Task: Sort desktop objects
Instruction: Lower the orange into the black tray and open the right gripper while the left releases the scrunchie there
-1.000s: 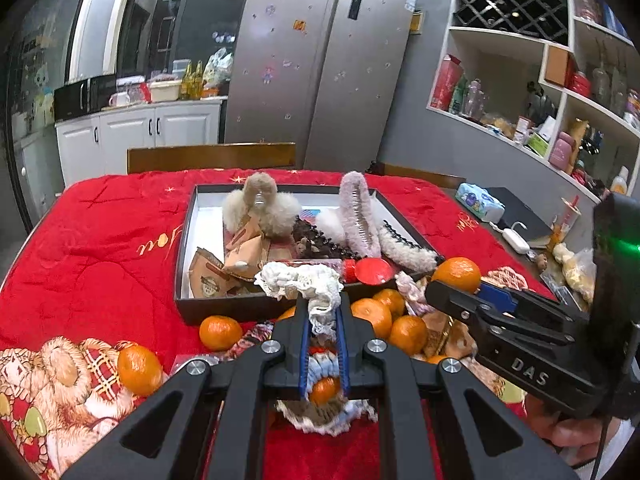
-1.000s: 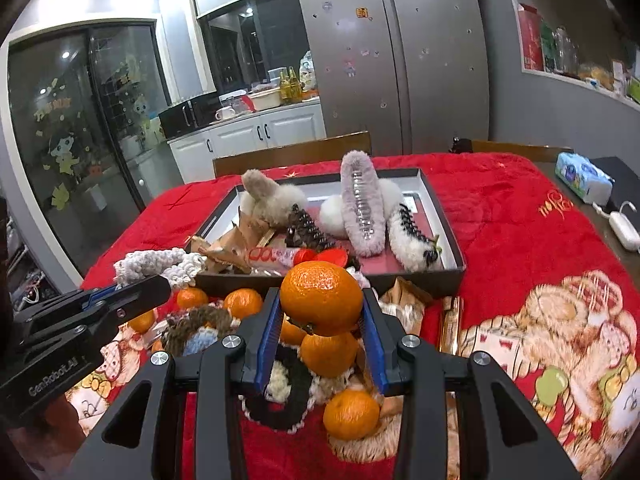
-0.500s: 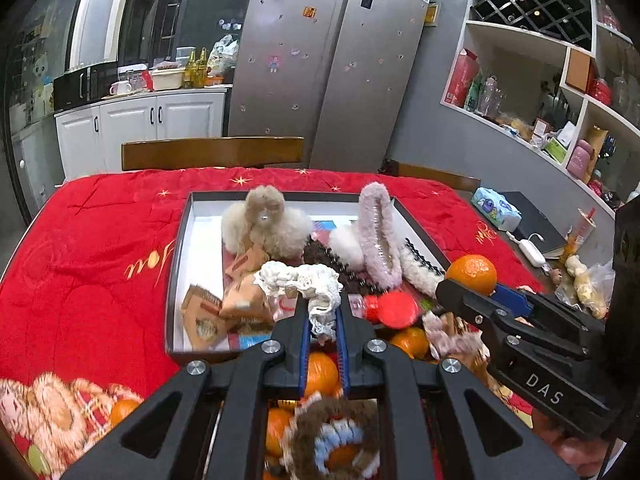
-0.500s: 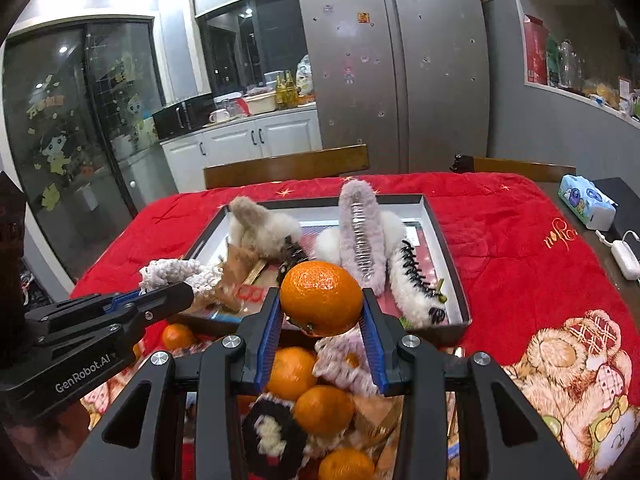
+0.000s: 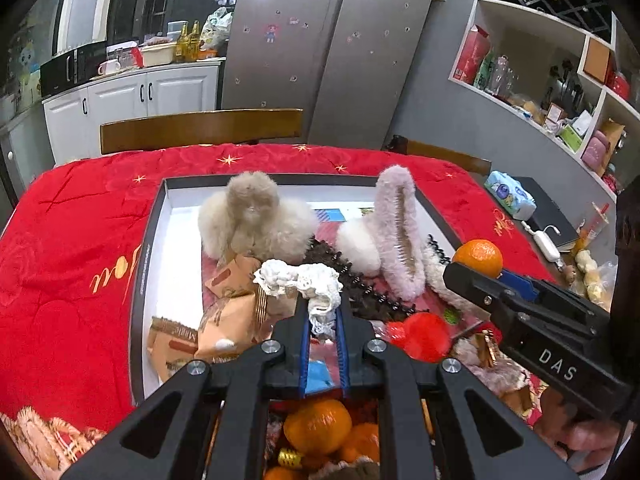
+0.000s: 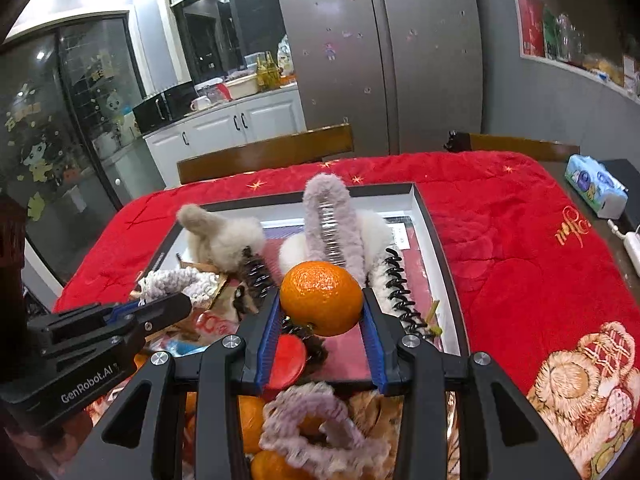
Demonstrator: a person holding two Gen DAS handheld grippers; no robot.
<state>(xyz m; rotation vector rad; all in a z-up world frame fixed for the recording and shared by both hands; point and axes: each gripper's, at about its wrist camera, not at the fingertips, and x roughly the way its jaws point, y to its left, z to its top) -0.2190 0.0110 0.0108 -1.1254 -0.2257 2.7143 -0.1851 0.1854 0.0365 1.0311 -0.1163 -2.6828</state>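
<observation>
A white scrunchie (image 5: 298,280) was clamped between the fingers of the left gripper (image 5: 322,322), held above the box (image 5: 138,280). An orange (image 6: 321,298) was gripped by the right gripper (image 6: 322,320) over the box's near edge. More oranges (image 5: 318,420) were seen lying below on the red cloth (image 5: 60,248).

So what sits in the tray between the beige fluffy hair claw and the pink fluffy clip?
In the left wrist view, bare tray floor with printed paper, and a white pompom against the pink fluffy clip; the beige fluffy hair claw stands left.
</observation>
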